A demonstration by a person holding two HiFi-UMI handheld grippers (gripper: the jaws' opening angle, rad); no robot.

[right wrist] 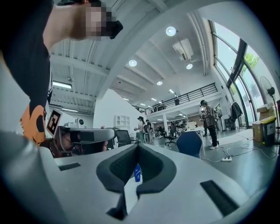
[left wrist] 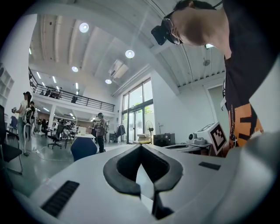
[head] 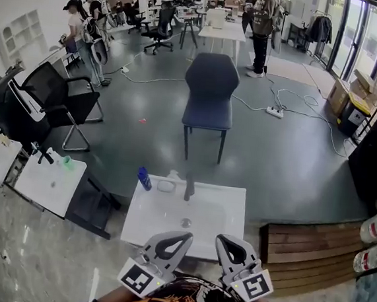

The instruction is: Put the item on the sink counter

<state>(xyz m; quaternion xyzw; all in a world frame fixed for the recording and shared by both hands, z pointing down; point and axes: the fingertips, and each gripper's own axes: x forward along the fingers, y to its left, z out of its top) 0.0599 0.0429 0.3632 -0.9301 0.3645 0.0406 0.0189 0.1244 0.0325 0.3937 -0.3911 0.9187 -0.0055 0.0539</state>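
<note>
Approach or wrap-up is the step I'd judge you to be in, because neither tool carries anything. Your left tool [head: 178, 240] has its jaws pressed together on nothing, and your right tool [head: 229, 245] is closed the same way, tips meeting with only air in the loop behind them. Both point level over the near edge of the sink surface [head: 226, 204].

The task does not say which item it means. The one likely candidate is the blue bottle [head: 145, 178], which stands upright on the back left corner of the sink surface, just left of the faucet [head: 189, 187]. From your right tool's own view, the bottle shows far off through the gap in the jaws, not between the pads. If the bottle is the item, it is already where it belongs. If not, your next move is to find the item, spread one tool's jaws, and reach for it.

A small green thing [head: 66, 162] sits on the low white surface [head: 42, 186] to your left, too small to identify. A pale object between the bottle and the faucet is also hard to make out. Your hands are cut off at the bottom edge of the head view.
</note>
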